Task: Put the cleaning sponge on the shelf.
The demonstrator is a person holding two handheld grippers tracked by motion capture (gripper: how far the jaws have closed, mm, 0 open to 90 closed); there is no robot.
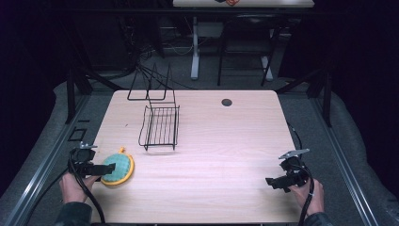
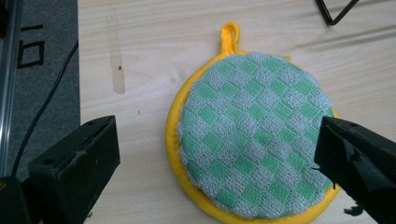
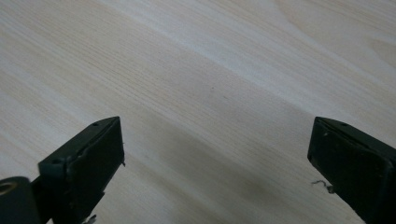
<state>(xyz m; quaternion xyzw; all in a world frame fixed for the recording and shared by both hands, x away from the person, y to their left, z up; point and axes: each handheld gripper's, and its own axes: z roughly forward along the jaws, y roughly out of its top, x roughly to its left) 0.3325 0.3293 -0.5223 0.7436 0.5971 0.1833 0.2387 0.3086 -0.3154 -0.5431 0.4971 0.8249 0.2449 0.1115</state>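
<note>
A: Dark room, grey floor, cables and table legs beyond the far edge. Pale wood-grain worktop in the middle, small dark round hole near its far side.

B: Largest thing on it?

A: Black wire rack, well beyond the left tool, off toward the far middle. Tall wire loops at its back end, basket part nearer.

B: And by the left tool?

A: Round pot holder, green-and-grey checked face, yellow border, small yellow hanging loop on the far side. Flat on the worktop, right at the tip of the left tool. Seen from the left gripper view: between the two black jaws, closer to the right-hand one, its edge partly under that jaw.

B: Gripped?

A: No. Jaws spread wide, bare wood between the left-hand jaw and the yellow border. Contact at the other jaw hard to tell.

B: Right tool?

A: Near the worktop's right front corner, well apart from the pot holder and rack. Jaws wide apart too, plain wood between them.
</note>
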